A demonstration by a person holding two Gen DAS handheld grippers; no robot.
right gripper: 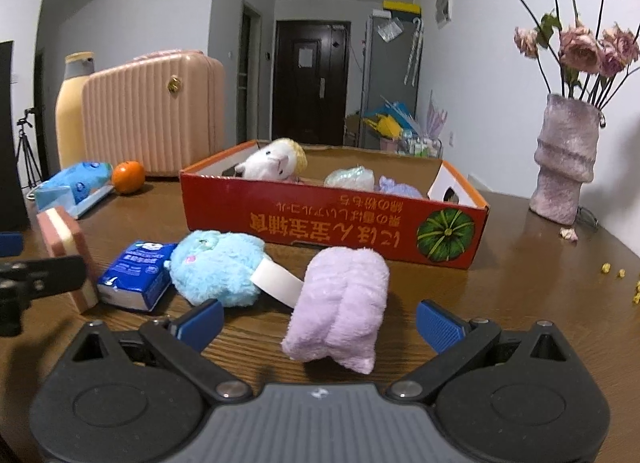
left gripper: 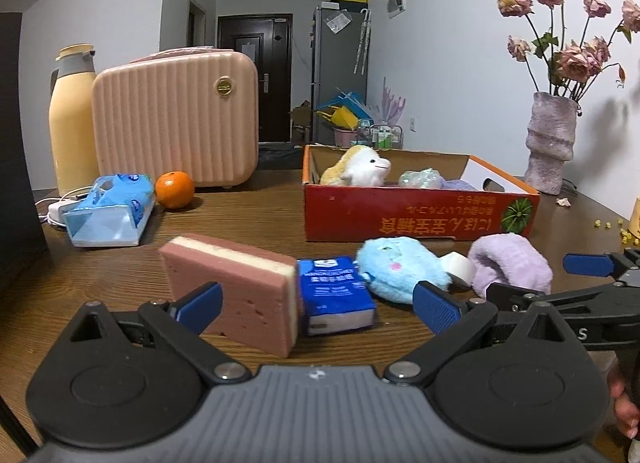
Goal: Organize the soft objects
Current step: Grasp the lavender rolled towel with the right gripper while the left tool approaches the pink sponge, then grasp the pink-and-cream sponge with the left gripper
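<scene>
A pink and cream sponge (left gripper: 248,291) stands on the wooden table between the fingers of my open left gripper (left gripper: 316,303). Beside it lie a blue tissue pack (left gripper: 334,295), a blue plush (left gripper: 400,267) and a lilac plush (left gripper: 508,263). My open right gripper (right gripper: 320,321) sits just in front of the lilac plush (right gripper: 340,303); the blue plush (right gripper: 218,267) and a white tape roll (right gripper: 276,279) lie to its left. The red cardboard box (right gripper: 340,223) behind holds a white plush (right gripper: 272,163) and other soft items. The right gripper also shows in the left wrist view (left gripper: 532,279).
A pink ribbed case (left gripper: 176,119), a yellow thermos (left gripper: 72,119), an orange (left gripper: 174,189) and a blue tissue bag (left gripper: 110,211) stand at the back left. A vase of dried roses (right gripper: 564,167) stands at the right, with small yellow crumbs (right gripper: 620,275) on the table.
</scene>
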